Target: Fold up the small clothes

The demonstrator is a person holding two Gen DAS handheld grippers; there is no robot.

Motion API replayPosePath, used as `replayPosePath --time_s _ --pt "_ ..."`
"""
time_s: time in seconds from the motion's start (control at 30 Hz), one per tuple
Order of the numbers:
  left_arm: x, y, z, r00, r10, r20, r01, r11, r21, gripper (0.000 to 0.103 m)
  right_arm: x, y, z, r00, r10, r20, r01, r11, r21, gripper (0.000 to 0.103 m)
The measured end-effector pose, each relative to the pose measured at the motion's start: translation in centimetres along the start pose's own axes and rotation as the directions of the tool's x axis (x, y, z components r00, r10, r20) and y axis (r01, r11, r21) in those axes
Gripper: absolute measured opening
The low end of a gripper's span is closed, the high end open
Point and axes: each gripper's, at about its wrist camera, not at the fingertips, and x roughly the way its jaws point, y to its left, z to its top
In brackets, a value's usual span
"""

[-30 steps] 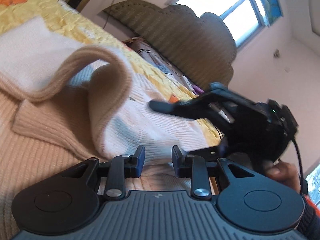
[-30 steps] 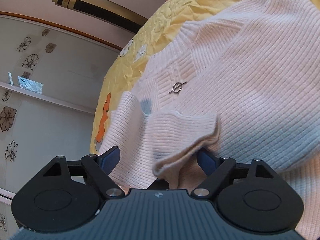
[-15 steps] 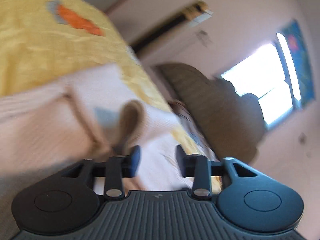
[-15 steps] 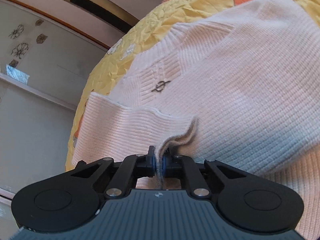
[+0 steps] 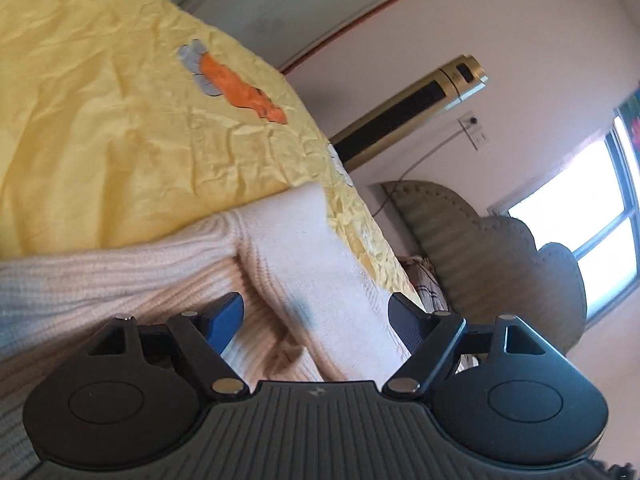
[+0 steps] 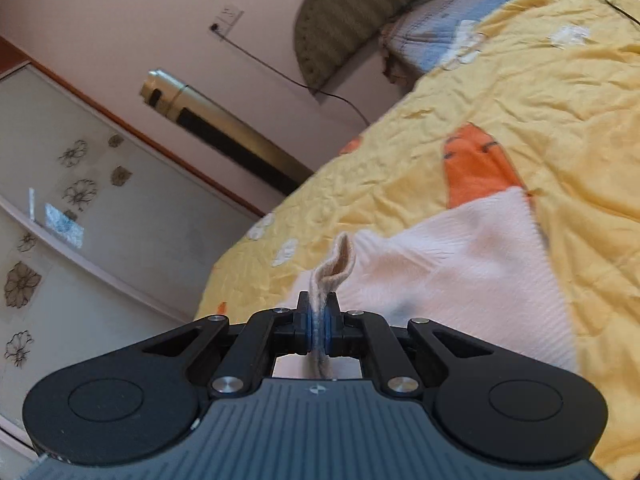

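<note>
Cream ribbed knit sweater [image 6: 460,264] edge is pinched tight in my right gripper [image 6: 319,326], raised off the yellow quilted bed [image 6: 540,92]. My left gripper [image 5: 316,316] is opening, sweater fold lying loose between its jaws.

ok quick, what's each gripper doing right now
left gripper: jaws opening, pale pink ribbed knit sweater between them, not pinched
right gripper: shut on the sweater's edge

The sweater [image 5: 304,264] lies on the bedspread [image 5: 120,120]. Its edge [image 6: 334,268] is between the fingers of the right gripper [image 6: 319,330]. The headboard [image 5: 500,264] stands behind the bed.
</note>
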Motion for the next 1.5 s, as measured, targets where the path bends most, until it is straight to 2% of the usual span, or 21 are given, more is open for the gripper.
replayPosePath --time_s 0.13,0.2,0.23,0.33,0.4,0.43,0.47,0.53,0.63,0.73,0.8,0.9,0.93,1.0,1.1,1.17,1.23,1.3,1.37,1.4,1.5 --pt "0.7 0.4 0.9 1.0 -0.008 0.003 0.008 1.0 -0.013 0.078 1.1 -5.2 -1.6 0.987 -0.153 -0.056 0.155 0.987 0.043 0.009" --pt "1.5 1.0 1.8 1.0 -0.004 -0.016 0.003 0.999 -0.034 0.059 1.4 -6.0 -2.4 0.987 -0.147 -0.057 0.15 0.987 0.051 0.008" --pt "2.2 1.5 2.2 0.998 -0.019 -0.056 0.016 0.998 -0.059 0.056 1.3 -6.0 -2.6 0.99 -0.13 -0.05 0.133 0.989 0.056 0.008" --pt "3.0 2.0 2.8 0.992 -0.081 -0.096 0.071 0.992 -0.105 0.056 0.9 -5.2 -2.7 0.994 -0.095 -0.046 0.097 0.995 0.023 0.008" --pt "3.0 2.0 2.6 0.992 -0.083 -0.092 0.073 0.992 -0.104 0.054 1.0 -4.4 -2.4 0.988 -0.138 -0.068 0.136 0.99 -0.025 0.021" --pt "3.1 1.9 2.5 0.993 -0.071 -0.094 0.063 0.994 -0.091 0.049 1.0 -4.0 -2.3 0.984 -0.16 -0.071 0.158 0.987 -0.039 0.027" --pt "3.3 1.9 2.5 0.993 -0.06 -0.101 0.052 0.995 -0.083 0.032 0.7 -3.7 -2.1 0.982 -0.177 -0.06 0.173 0.983 -0.061 0.041" --pt "4.0 2.3 2.4 0.99 -0.033 -0.135 0.021 0.996 -0.092 0.013 0.7 -3.6 -2.1 0.982 -0.183 -0.043 0.18 0.981 -0.077 0.047" --pt "4.3 2.6 2.5 0.99 -0.027 -0.141 0.012 0.995 -0.103 0.012 2.0 -4.4 -2.4 0.982 -0.16 -0.097 0.155 0.986 -0.053 0.045" --pt "4.2 2.3 2.3 0.991 -0.006 -0.137 -0.004 0.998 -0.069 0.012 3.9 -3.6 -3.7 0.967 -0.22 -0.13 0.196 0.964 -0.177 0.014" --pt "4.1 2.2 2.3 0.991 0.0 -0.136 -0.008 0.998 -0.059 0.012 4.2 -2.4 -4.1 0.963 -0.248 -0.103 0.217 0.945 -0.246 0.012" --pt "4.2 1.9 2.2 0.99 0.012 -0.142 -0.017 0.999 -0.034 0.012 1.4 -0.7 -3.3 0.99 -0.139 0.011 0.137 0.958 -0.252 0.009" --pt "4.3 1.7 2.1 0.989 0.018 -0.148 -0.02 1.0 -0.017 0.012 1.2 -1.4 -2.9 0.987 -0.161 0.026 0.163 0.957 -0.242 0.009" --pt "4.4 1.5 2.0 0.989 0.027 -0.146 -0.027 1.0 -0.002 0.012 2.4 -3.8 -2.8 0.965 -0.259 -0.042 0.247 0.949 -0.195 0.009" --pt "4.4 1.5 2.0 0.989 0.027 -0.147 -0.027 1.0 0.002 0.012 2.0 -4.1 -4.0 0.976 -0.218 -0.017 0.211 0.958 -0.195 0.009" --pt "4.4 1.5 2.0 0.988 0.03 -0.151 -0.028 1.0 0.012 0.012 2.5 -4.9 -4.3 0.971 -0.238 -0.01 0.232 0.956 -0.18 0.008" --pt "4.5 1.4 2.1 0.987 0.022 -0.16 -0.019 1.0 0.019 0.013 2.5 -4.5 -4.8 0.968 -0.252 0.008 0.248 0.948 -0.199 0.016" --pt "4.4 1.2 2.1 0.987 0.022 -0.158 -0.018 0.999 0.027 0.014 1.7 -3.8 -5.0 0.968 -0.25 0.012 0.248 0.948 -0.201 0.033" --pt "4.1 0.7 1.9 0.987 0.023 -0.157 -0.014 0.998 0.056 0.024 -0.2 -2.6 -5.8 0.968 -0.249 0.027 0.249 0.945 -0.213 0.049" --pt "3.9 0.2 1.8 0.987 0.025 -0.16 -0.013 0.997 0.08 0.027 -1.6 -2.1 -6.4 0.971 -0.238 0.035 0.239 0.941 -0.241 0.054" --pt "2.0 -1.7 1.5 0.974 0.063 -0.217 -0.027 0.986 0.164 0.039 -5.7 -1.0 -9.1 0.972 -0.23 0.052 0.234 0.913 -0.333 0.055"
